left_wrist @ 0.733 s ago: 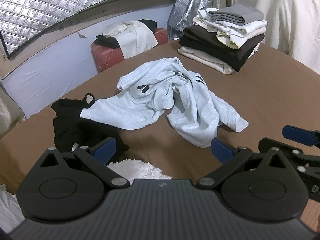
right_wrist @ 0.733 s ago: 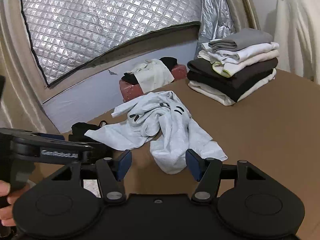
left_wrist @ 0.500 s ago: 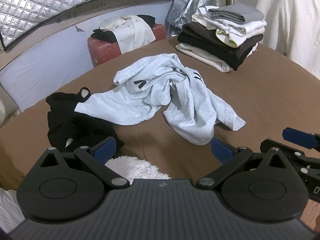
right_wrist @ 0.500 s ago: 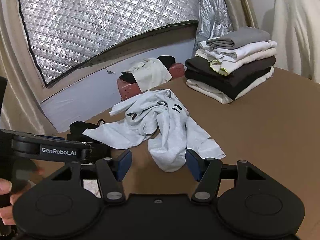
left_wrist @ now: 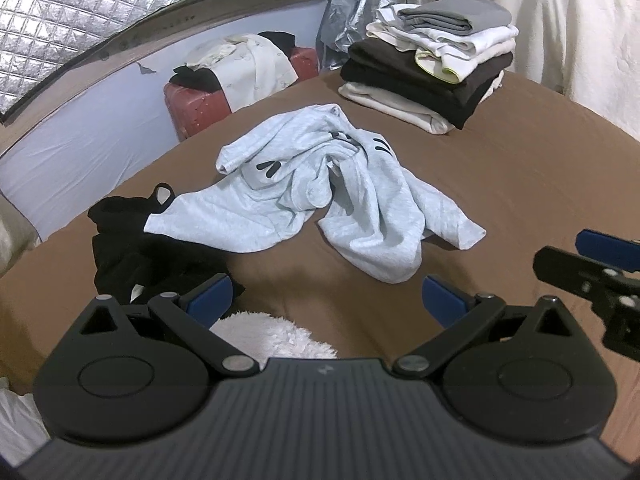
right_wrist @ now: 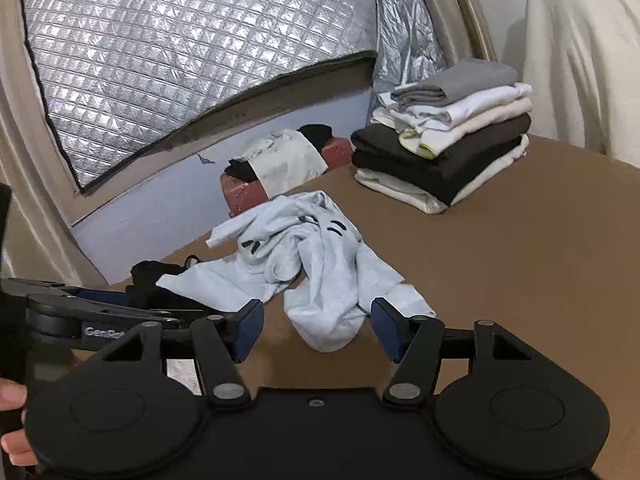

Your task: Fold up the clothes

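Brown table (left_wrist: 540, 168) carries the work; folded stack (left_wrist: 432, 60) sits far right, clear of the working area; grey shirt (left_wrist: 320, 184) lies crumpled at centre, unfolded. Left gripper (left_wrist: 326, 294) and right gripper (right_wrist: 318, 326) hover near it, jaws released and empty, apparently ready to take its edges; black garment (left_wrist: 132, 240) waits left.

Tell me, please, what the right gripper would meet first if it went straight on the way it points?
Probably the crumpled light grey shirt: its near end lies between the open right gripper fingers' line, though depth is unclear.
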`<state>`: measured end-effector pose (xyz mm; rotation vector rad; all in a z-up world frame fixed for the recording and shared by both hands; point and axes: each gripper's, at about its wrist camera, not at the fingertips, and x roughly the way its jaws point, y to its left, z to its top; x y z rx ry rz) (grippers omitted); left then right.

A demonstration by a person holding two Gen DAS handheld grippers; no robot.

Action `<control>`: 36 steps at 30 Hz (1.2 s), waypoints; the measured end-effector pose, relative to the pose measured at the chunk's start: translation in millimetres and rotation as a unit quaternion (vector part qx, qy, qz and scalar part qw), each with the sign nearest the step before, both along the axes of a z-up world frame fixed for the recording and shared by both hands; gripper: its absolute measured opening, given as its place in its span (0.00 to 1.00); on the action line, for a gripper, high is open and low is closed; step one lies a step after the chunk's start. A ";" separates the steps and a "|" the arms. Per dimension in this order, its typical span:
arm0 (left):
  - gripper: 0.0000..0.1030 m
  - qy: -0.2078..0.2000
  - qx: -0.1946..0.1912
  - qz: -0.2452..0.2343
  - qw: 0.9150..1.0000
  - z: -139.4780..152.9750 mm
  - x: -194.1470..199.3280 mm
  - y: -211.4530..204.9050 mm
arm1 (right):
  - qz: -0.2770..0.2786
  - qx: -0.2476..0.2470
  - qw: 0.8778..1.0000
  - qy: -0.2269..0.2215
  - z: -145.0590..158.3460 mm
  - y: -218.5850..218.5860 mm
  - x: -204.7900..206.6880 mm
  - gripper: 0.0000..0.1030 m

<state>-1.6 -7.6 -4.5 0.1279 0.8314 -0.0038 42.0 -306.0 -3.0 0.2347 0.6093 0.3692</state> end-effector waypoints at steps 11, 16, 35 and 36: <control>1.00 0.006 0.004 -0.003 1.000 -3.2 0.3 -2.1 | -0.003 -0.031 1.000 -0.003 -3.2 2.5 -1.0 0.63; 1.00 0.007 0.008 -0.007 1.000 -3.1 -0.3 -3.5 | -0.006 -0.032 0.999 -0.001 -3.6 2.0 -1.1 0.63; 1.00 0.007 0.003 -0.011 1.000 -6.4 0.3 -1.9 | -0.009 -0.040 0.999 0.007 -6.1 0.9 -1.0 0.63; 1.00 0.007 -0.001 -0.009 1.000 -7.4 1.1 -1.3 | -0.010 -0.041 0.999 0.008 -6.7 0.9 -0.9 0.63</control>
